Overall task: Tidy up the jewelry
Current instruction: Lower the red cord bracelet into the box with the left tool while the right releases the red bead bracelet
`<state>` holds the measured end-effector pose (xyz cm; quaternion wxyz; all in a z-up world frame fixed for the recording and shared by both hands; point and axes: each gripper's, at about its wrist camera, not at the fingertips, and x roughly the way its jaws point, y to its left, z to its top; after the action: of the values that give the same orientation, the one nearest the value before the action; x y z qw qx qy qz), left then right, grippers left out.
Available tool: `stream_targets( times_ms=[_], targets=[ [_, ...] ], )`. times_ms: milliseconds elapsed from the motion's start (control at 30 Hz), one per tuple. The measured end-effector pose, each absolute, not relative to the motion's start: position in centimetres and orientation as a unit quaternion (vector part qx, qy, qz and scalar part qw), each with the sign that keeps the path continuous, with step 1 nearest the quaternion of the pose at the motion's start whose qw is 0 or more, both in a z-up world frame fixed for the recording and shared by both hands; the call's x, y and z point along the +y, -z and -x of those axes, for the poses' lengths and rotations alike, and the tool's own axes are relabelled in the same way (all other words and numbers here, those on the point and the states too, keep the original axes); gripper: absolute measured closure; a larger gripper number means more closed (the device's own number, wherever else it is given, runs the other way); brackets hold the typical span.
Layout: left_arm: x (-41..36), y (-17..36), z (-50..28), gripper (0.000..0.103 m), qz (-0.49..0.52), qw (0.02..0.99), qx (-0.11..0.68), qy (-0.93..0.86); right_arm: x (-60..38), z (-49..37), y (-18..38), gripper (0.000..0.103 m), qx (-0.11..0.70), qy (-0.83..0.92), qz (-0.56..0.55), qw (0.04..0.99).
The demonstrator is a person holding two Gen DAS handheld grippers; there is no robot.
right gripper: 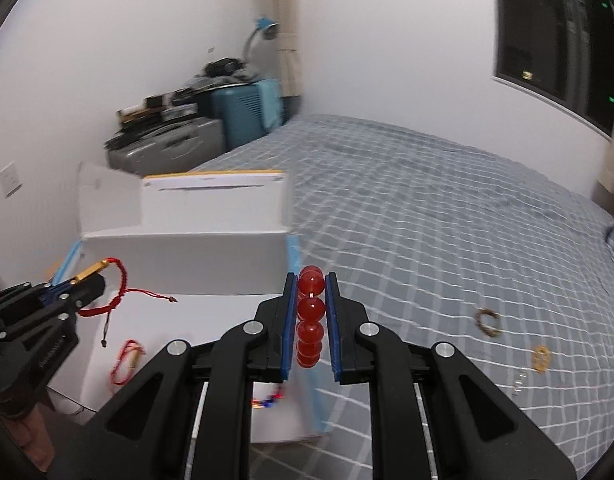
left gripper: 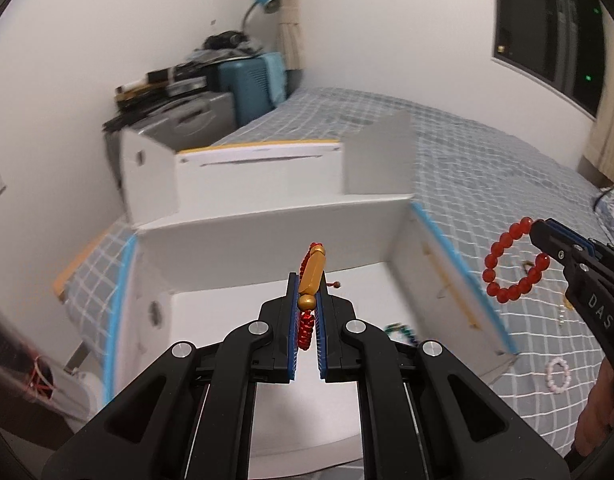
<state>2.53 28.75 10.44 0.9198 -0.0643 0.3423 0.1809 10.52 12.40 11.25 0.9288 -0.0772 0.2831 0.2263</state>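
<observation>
My left gripper [left gripper: 307,292] is shut on a red cord bracelet with a gold tube bead [left gripper: 312,278] and holds it above the open white box [left gripper: 267,236]. It also shows at the left in the right wrist view [right gripper: 89,280], with the cord [right gripper: 119,292] hanging out over the box [right gripper: 187,248]. My right gripper [right gripper: 312,292] is shut on a red bead bracelet [right gripper: 310,312]. In the left wrist view this gripper [left gripper: 541,236] holds the bead ring [left gripper: 511,264] in the air to the right of the box, above the bed.
Inside the box lie a red cord bracelet [right gripper: 125,362], a multicoloured piece [right gripper: 267,400] and a dark green bead bracelet [left gripper: 401,330]. On the checked bedspread [right gripper: 427,240] lie a pink bead bracelet [left gripper: 558,376], a brown bracelet [right gripper: 488,322], a gold ring-shaped piece [right gripper: 541,359] and a thin chain [right gripper: 519,386]. Suitcases [left gripper: 211,104] stand in the corner.
</observation>
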Motion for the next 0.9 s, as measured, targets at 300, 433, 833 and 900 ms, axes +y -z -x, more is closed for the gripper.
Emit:
stream_targets(
  times_ms=[300,433,833,900],
  targets=[
    [33.0,-7.3,-1.6,0.096,0.089,0.887,0.395,-0.220,18.9,-9.2,-8.1,0.090,0.324,-0.268,0.101,0.902],
    [33.9,-5.4,-1.9,0.096,0.098,0.871,0.428,-0.221,20.6,-9.7,-6.4,0.090,0.361,-0.268,0.102,0.887],
    [34.4,-3.4,-2.5,0.095,0.101,0.858,0.455,-0.216,21.6,-10.6,-3.0,0.090,0.419,-0.261,0.108,0.863],
    [34.4,-3.4,-2.5,0.093,0.102,0.857,0.456,-0.218,21.7,-10.5,-3.0,0.089,0.417,-0.266,0.109,0.862]
  ],
)
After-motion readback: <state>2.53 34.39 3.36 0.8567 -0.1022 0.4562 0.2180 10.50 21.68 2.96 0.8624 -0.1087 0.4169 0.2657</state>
